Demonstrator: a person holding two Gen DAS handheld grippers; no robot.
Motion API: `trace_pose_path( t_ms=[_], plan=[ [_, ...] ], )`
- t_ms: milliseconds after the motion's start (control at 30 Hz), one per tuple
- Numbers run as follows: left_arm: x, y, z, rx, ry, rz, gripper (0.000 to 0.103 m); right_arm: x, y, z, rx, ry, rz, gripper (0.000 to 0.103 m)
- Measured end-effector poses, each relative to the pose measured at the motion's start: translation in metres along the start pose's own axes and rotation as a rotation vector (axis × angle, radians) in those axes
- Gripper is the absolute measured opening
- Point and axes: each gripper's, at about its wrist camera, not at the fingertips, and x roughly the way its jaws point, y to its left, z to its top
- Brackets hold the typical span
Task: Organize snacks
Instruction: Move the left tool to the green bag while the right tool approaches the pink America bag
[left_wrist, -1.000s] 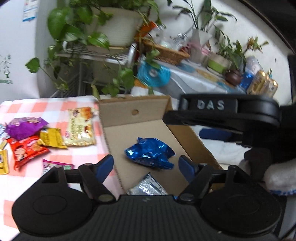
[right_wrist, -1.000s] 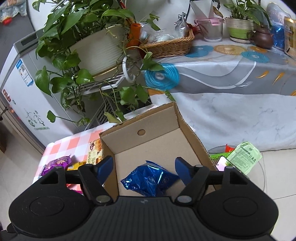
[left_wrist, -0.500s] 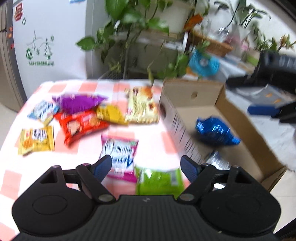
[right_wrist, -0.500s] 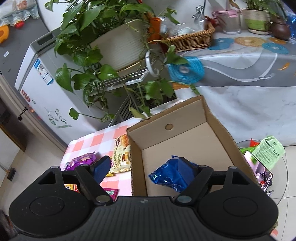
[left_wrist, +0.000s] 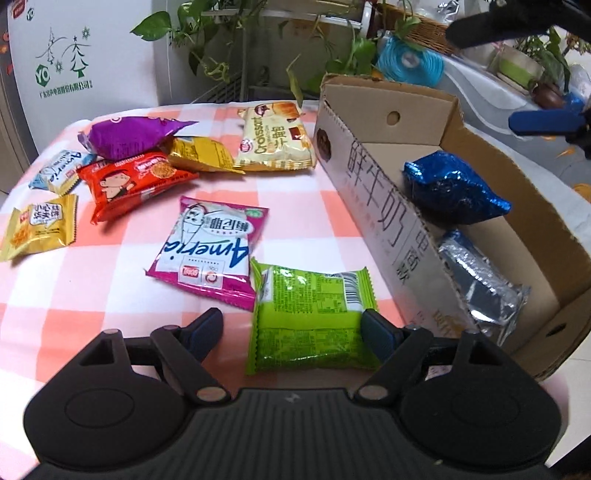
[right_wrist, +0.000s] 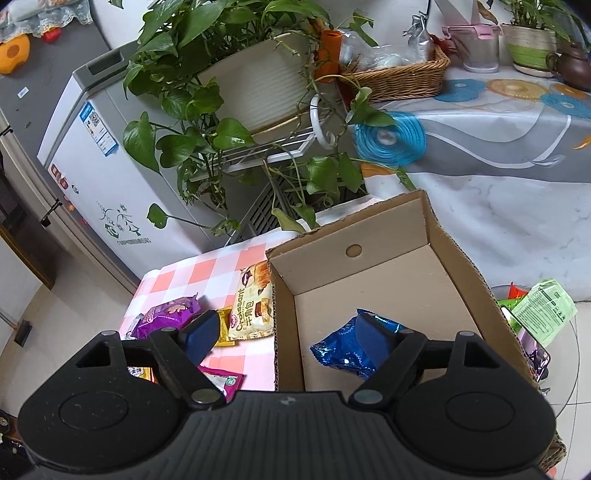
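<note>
Two snacks boxed, eight left on the desk

The desk (left_wrist: 92, 295) with its checked cloth carries a cardboard box (left_wrist: 384, 206) at its right edge; inside lie a blue packet (left_wrist: 454, 192) and, nearer the camera, a silver packet (left_wrist: 480, 284). Out on the cloth remain a croissant bag (left_wrist: 275, 136), a purple bag (left_wrist: 129, 134), a red bag (left_wrist: 131, 181), a pink-and-white packet (left_wrist: 210, 251), a green packet (left_wrist: 310, 321), a yellow bag (left_wrist: 199, 153), a small yellow packet (left_wrist: 40, 229) and a small white-and-blue packet (left_wrist: 59, 171), so most of the sorting looks still undone. The left gripper (left_wrist: 291, 328) hangs low over the green packet, fingers spreading, the packet partly between them but not pressed. The right gripper (right_wrist: 291, 334) hovers above the box, fingers released and gripping nothing.
</note>
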Motion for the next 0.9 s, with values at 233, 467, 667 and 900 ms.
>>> trace_pose_path(
  t_ms=[233, 467, 667, 900],
  plan=[
    [-0.004, 0.025, -0.003, -0.037, 0.000, 0.045, 0.083, 0.006, 0.009, -0.002, -0.032, 0.014, 0.010, 0.085],
    [-0.015, 0.067, -0.013, -0.052, -0.002, 0.101, 0.086, 0.012, 0.023, -0.006, -0.084, 0.030, 0.032, 0.085],
    [-0.023, 0.104, -0.018, -0.097, 0.021, 0.168, 0.086, 0.018, 0.042, -0.013, -0.150, 0.049, 0.073, 0.085],
    [-0.039, 0.132, -0.024, -0.186, 0.031, 0.201, 0.084, 0.027, 0.065, -0.021, -0.238, 0.087, 0.126, 0.085]
  ],
)
